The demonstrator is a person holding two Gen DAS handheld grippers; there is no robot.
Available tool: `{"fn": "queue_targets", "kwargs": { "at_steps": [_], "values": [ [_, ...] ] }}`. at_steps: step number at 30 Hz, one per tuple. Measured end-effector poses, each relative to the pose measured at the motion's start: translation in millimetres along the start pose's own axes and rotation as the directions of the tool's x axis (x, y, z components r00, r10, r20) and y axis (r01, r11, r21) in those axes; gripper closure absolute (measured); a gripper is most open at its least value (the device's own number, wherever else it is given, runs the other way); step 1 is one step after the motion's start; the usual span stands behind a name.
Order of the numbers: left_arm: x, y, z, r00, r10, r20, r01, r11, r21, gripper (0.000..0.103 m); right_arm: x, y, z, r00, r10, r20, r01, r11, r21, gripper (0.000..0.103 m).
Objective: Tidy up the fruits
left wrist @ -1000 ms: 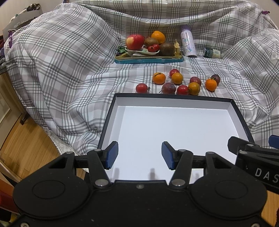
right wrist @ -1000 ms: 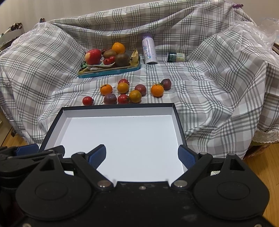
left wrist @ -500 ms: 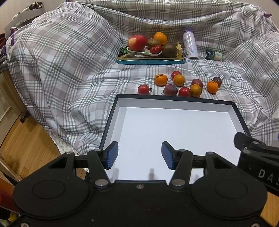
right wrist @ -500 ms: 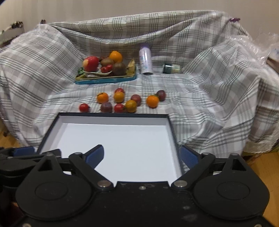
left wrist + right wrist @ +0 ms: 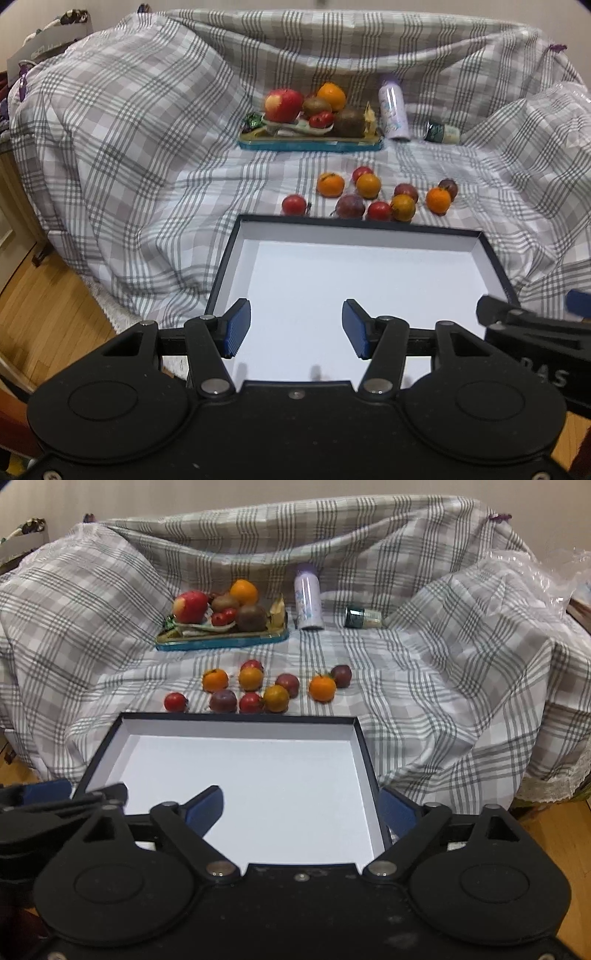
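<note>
left wrist: left claw (image 5: 295, 328) spread wide, empty, poised over the white box (image 5: 369, 225), ready to load | right wrist: right claw (image 5: 301, 808) gaped empty; loose fruits (image 5: 251, 688) lay on plaid sheet (image 5: 424, 686) just beyond box, within reach

The left gripper (image 5: 295, 328) is hovering level with its blue-padded fingers (image 5: 238, 326) spread apart, gripping nothing. The right gripper (image 5: 301, 810) is hovering just beside it, fingers (image 5: 207, 808) spread wider, likewise holding nothing.
</note>
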State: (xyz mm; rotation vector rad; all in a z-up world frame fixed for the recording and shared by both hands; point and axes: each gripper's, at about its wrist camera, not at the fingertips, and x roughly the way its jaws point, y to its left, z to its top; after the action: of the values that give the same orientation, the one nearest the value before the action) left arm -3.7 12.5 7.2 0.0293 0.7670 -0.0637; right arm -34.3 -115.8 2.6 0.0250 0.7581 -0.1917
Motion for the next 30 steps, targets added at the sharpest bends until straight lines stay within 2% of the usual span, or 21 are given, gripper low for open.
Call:
{"fn": "queue_targets", "kwargs": {
  "at_steps": [5,10,17,19,21,25,27,30],
  "values": [
    [-1,-1,1,0.998,0.003,0.060,-0.003,1.000,-0.003,0.043,15,-6,1,0.999,0.010,-0.038,-0.008,1.000,0.029,0.022],
    [9,1,5,0.998,-0.003,0.062,0.003,1.000,-0.004,0.043,23,-12,5,1.000,0.015,-0.005,-0.014,0.999,0.038,0.028],
    [32,8,21,1.000,-0.008,0.016,0.009,1.000,-0.010,0.044,42,-16,29,0.999,0.051,0.015,-0.051,0.998,0.039,0.029],
    [40,10,28,1.000,-0.024,0.005,0.024,1.000,-0.014,0.047,50,-16,37,0.998,0.066,0.010,-0.067,0.997,0.043,0.036],
    [46,11,33,1.000,-0.023,0.003,0.023,0.999,-0.024,0.047,56,-16,43,0.996,0.084,0.014,-0.085,0.995,0.046,0.038],
    [61,11,45,1.000,-0.025,-0.019,0.025,1.000,-0.018,0.049,73,-16,58,0.997,0.078,0.005,-0.078,0.996,0.051,0.038],
    [70,11,51,0.999,-0.035,-0.037,0.034,0.999,-0.016,0.054,84,-15,65,0.997,0.079,-0.009,-0.079,0.996,0.047,0.041],
    [85,9,59,0.998,-0.036,-0.057,0.036,0.999,-0.007,0.054,101,-16,75,0.997,0.071,-0.013,-0.071,0.996,0.046,0.044]
  ]
}}
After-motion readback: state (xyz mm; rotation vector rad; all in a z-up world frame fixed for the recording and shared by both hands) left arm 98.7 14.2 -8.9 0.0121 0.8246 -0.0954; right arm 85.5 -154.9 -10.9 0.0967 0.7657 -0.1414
